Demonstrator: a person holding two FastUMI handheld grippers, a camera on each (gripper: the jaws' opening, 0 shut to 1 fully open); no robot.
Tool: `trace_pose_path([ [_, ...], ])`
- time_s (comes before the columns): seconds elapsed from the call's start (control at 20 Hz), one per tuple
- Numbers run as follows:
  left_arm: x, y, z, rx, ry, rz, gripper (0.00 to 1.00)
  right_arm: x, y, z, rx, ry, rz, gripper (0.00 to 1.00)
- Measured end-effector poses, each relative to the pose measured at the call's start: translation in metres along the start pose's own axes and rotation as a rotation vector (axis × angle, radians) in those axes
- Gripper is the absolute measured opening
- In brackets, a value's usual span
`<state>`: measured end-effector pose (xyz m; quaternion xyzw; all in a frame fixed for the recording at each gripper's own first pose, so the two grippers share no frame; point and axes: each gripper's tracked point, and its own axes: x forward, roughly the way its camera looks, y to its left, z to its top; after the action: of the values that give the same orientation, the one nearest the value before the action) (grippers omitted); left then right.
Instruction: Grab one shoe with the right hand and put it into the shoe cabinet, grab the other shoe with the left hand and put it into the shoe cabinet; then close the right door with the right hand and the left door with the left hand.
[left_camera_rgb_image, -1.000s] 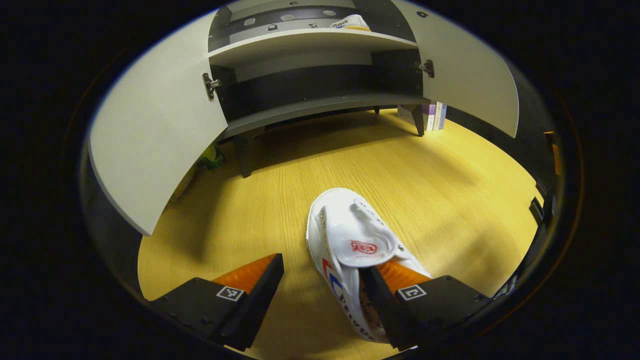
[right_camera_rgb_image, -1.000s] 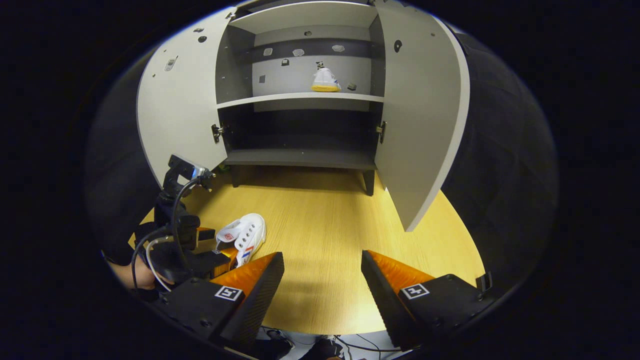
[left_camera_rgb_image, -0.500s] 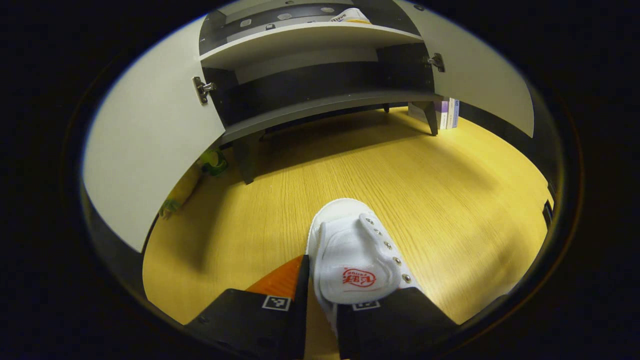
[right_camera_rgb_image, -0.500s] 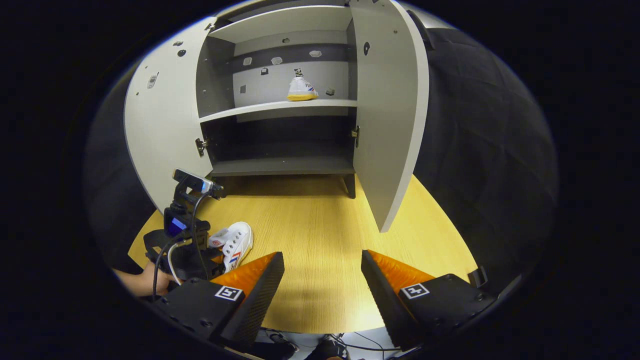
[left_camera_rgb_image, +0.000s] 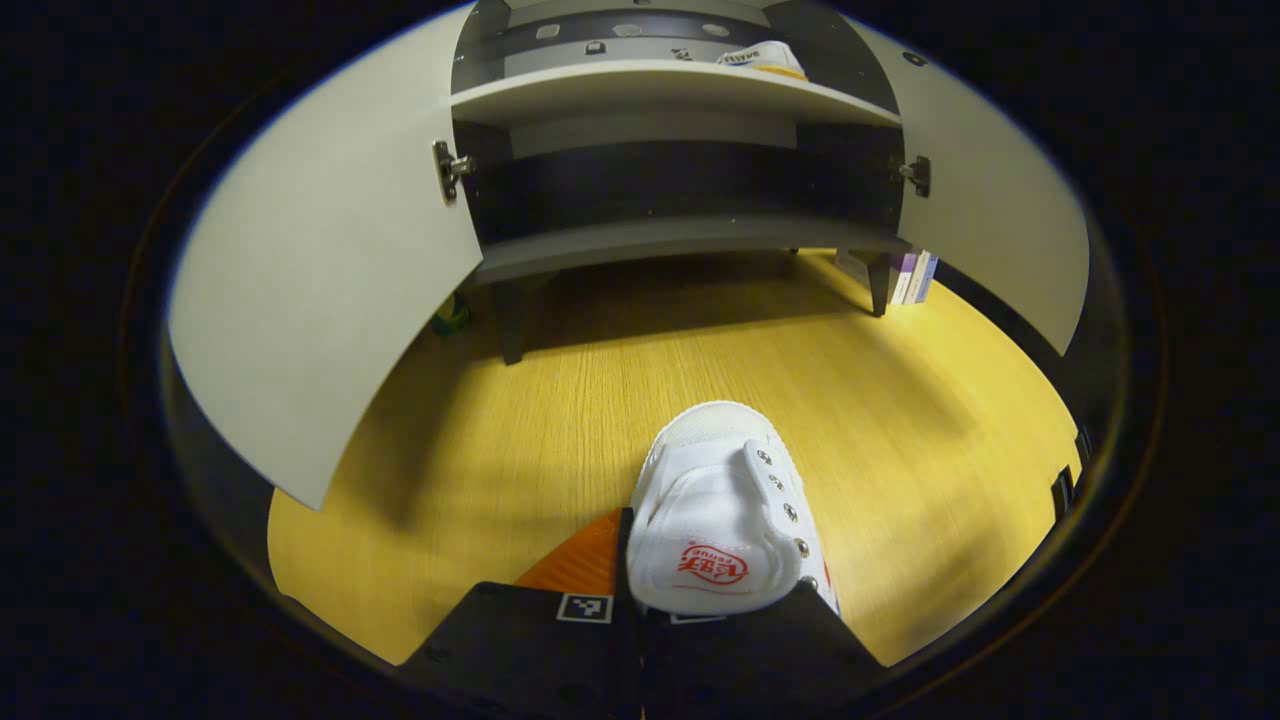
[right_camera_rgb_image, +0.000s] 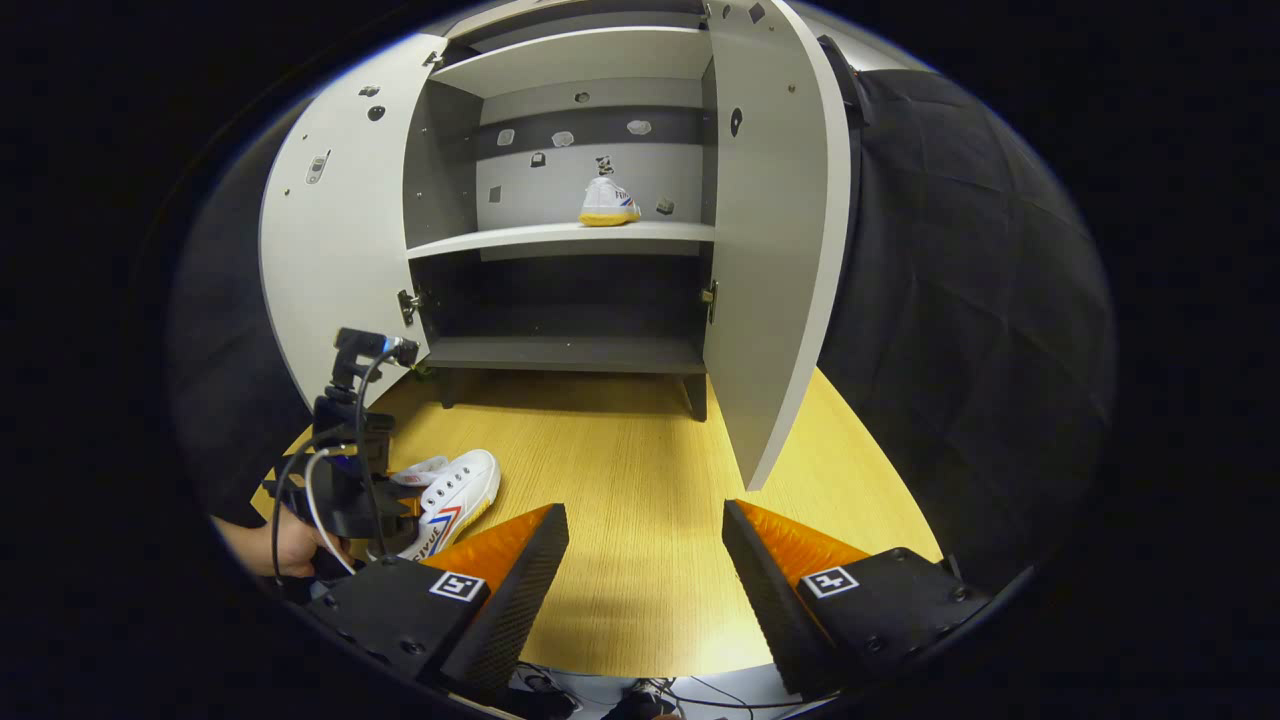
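A white canvas shoe (left_camera_rgb_image: 718, 520) with a red tongue mark sits between the fingers of my left gripper (left_camera_rgb_image: 640, 605), which is shut on its heel end, toe pointing at the cabinet. In the right gripper view the same shoe (right_camera_rgb_image: 452, 495) is at lower left with the left gripper (right_camera_rgb_image: 395, 515) and a hand (right_camera_rgb_image: 280, 548) behind it. The other white shoe (right_camera_rgb_image: 608, 202) stands on the cabinet's upper shelf (right_camera_rgb_image: 560, 237), also seen as the shelved shoe (left_camera_rgb_image: 760, 57). My right gripper (right_camera_rgb_image: 645, 560) is open and holds nothing, low over the wood.
The cabinet's left door (left_camera_rgb_image: 330, 270) and right door (left_camera_rgb_image: 990, 230) both stand wide open; the right door (right_camera_rgb_image: 775, 250) juts toward my right gripper. The lower shelf (left_camera_rgb_image: 680, 240) is bare. Books (left_camera_rgb_image: 915, 277) lean beside the cabinet's right leg. Yellow wooden surface (left_camera_rgb_image: 750, 340) lies in front.
My left gripper has gone from open around the shoe to shut on it, and has swung to face the cabinet more squarely. The right gripper drifted slightly, staying open.
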<state>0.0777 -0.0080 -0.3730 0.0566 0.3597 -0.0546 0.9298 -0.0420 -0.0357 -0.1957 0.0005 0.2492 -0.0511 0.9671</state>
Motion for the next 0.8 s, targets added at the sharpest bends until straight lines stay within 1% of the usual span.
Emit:
trace_pose_path([
  [0.1,-0.02,-0.002,0.032,0.006,-0.051,0.004,0.06,0.0,0.0,0.004,-0.009,-0.017,0.012,0.99],
  [0.25,-0.052,-0.01,0.081,-0.006,-0.11,-0.013,0.05,-0.004,-0.001,0.008,-0.018,-0.039,0.035,0.99],
  [0.4,-0.08,-0.014,0.132,-0.036,-0.136,-0.029,0.05,-0.009,-0.005,0.019,-0.012,-0.079,0.056,0.99],
  [0.55,-0.1,-0.013,0.18,-0.054,-0.17,-0.034,0.05,-0.012,-0.01,0.024,-0.001,-0.09,0.076,0.99],
  [0.7,-0.115,-0.001,0.241,-0.065,-0.252,-0.01,0.06,-0.015,-0.011,0.036,0.0,-0.129,0.096,0.99],
  [0.8,-0.119,0.008,0.285,-0.041,-0.309,0.008,0.05,-0.013,-0.015,0.033,-0.007,-0.148,0.092,0.99],
])
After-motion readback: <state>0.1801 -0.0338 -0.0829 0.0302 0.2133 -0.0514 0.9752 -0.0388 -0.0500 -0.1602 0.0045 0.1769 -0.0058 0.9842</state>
